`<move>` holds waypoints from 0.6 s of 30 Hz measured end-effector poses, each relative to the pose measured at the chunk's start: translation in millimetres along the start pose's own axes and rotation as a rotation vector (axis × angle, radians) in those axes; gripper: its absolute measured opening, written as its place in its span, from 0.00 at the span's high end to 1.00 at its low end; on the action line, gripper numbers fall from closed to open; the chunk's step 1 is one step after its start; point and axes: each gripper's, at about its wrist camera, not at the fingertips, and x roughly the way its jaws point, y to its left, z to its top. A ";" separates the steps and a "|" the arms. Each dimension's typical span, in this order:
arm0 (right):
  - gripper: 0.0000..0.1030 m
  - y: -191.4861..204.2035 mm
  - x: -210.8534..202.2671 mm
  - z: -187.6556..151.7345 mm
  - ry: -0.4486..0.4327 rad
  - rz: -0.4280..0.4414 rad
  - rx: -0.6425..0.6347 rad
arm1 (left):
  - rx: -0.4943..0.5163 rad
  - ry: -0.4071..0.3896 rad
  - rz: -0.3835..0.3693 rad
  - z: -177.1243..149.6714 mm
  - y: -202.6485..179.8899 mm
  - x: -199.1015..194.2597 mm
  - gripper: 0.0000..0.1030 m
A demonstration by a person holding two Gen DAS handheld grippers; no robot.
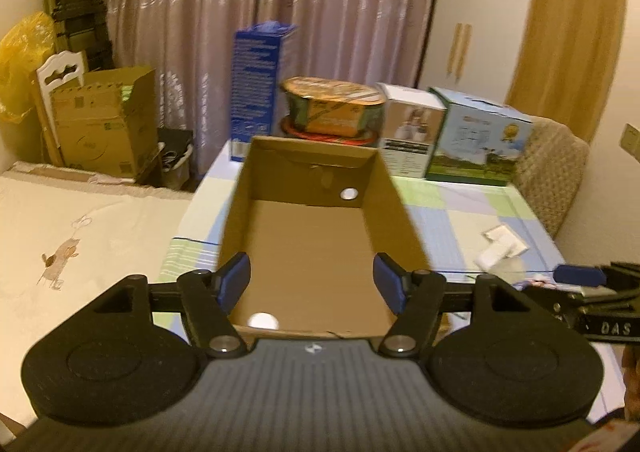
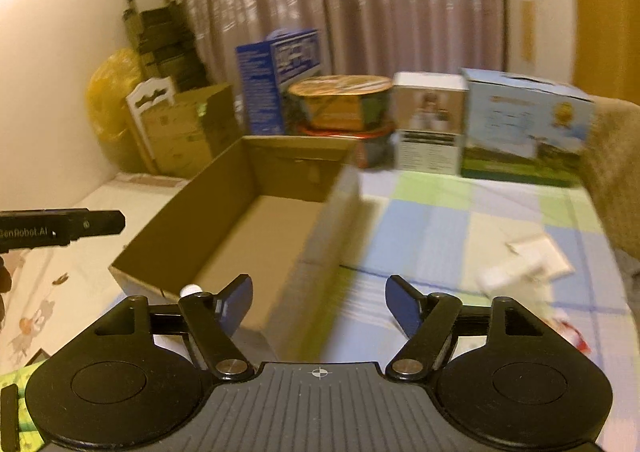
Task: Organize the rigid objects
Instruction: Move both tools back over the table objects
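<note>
open cardboard box (image 1: 308,252) sits on the checked surface (image 1: 460,219), empty, ahead of my left fingers (image 1: 316,284), spread, nothing between. boxes and a noodle bowl (image 1: 334,107) line the back. right view: right fingers (image 2: 320,304) spread; white packets (image 2: 528,264) near.

An open brown cardboard box (image 1: 308,236) stood on the checked tablecloth (image 2: 440,219). Behind the box, left to right, stood a tall blue carton (image 1: 256,91), a round noodle bowl (image 1: 334,107), a white box (image 1: 412,131) and a pale blue box (image 1: 480,135). Right of the cardboard box lay small white packets (image 1: 500,248).
</note>
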 end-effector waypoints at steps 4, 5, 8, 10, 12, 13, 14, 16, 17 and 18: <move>0.27 -23.1 -42.9 -27.6 -0.005 -0.086 0.033 | 0.020 -0.016 -0.054 -6.9 -31.2 -14.7 0.31; 0.26 -29.1 -52.8 -34.0 -0.003 -0.103 0.041 | 0.026 -0.016 -0.071 -9.1 -41.1 -17.5 0.31; 0.25 -50.5 -79.9 -52.5 0.006 -0.161 0.078 | 0.036 -0.016 -0.111 -15.7 -67.4 -21.7 0.29; 0.24 -65.9 -96.9 -65.3 0.008 -0.195 0.106 | 0.047 -0.012 -0.135 -20.7 -84.3 -24.1 0.26; 0.24 -79.4 -109.7 -75.1 0.010 -0.225 0.132 | 0.055 -0.006 -0.162 -26.7 -101.6 -25.1 0.24; 0.24 -87.1 -115.1 -78.7 0.010 -0.236 0.142 | 0.057 0.000 -0.180 -29.6 -110.9 -24.1 0.22; 0.24 -92.5 -120.2 -82.0 0.008 -0.247 0.149 | 0.058 0.007 -0.196 -32.7 -119.1 -22.2 0.21; 0.23 -102.3 -129.9 -87.1 0.003 -0.267 0.159 | 0.066 0.021 -0.218 -38.3 -135.5 -17.9 0.20; 0.23 -106.2 -134.3 -88.9 0.000 -0.274 0.164 | 0.072 0.026 -0.227 -41.6 -141.9 -16.8 0.20; 0.23 -109.2 -138.4 -91.3 -0.004 -0.281 0.167 | 0.078 0.028 -0.235 -44.2 -149.1 -14.7 0.19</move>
